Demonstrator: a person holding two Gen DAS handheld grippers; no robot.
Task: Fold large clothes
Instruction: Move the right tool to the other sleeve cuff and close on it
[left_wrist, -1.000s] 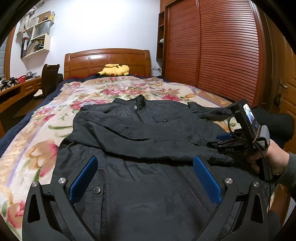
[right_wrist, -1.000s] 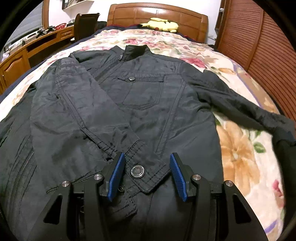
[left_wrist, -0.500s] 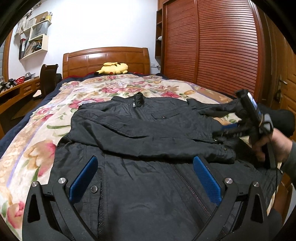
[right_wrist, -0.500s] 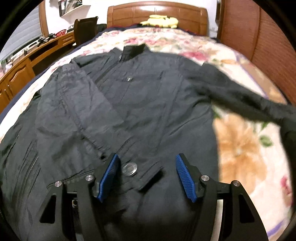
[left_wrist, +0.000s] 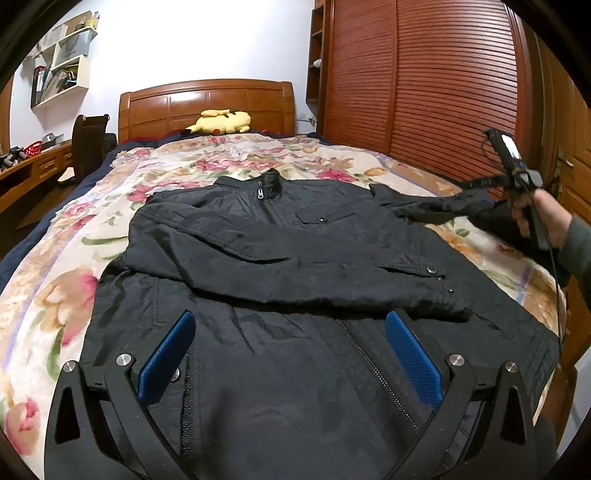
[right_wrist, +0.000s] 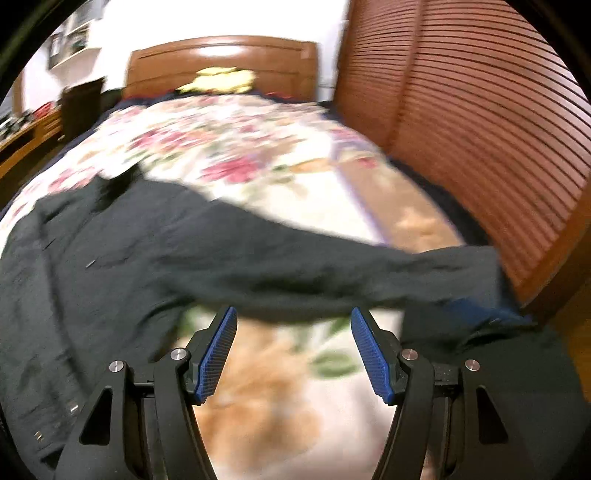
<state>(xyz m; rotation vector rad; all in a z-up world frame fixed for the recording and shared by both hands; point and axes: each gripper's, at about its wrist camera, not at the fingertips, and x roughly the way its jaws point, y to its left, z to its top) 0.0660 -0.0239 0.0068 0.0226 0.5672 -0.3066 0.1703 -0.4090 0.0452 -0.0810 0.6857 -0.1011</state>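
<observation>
Floral-quilted wooden bed (left_wrist: 66, 295) bearing black zip-front nylon jacket (left_wrist: 295, 258); left gripper (left_wrist: 291, 354) wide over hem, right gripper (right_wrist: 293, 354) wide, empty, near right-edge sleeve (right_wrist: 369, 269).

The left hand-held gripper (left_wrist: 290, 360) hangs low with jaws spread wide, empty. The right hand-held gripper (right_wrist: 293, 349), gripped by a hand (left_wrist: 537, 218), has just been opening, nothing between its pads.

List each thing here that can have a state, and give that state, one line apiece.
Jacket: zipped to the collar, spread flat on the bed.
Near sleeve: folded across the chest.
Far sleeve: stretched out sideways, not yet folded.
Left tool: open, empty, over the hem.
Right tool: open, empty, just short of the far sleeve.
</observation>
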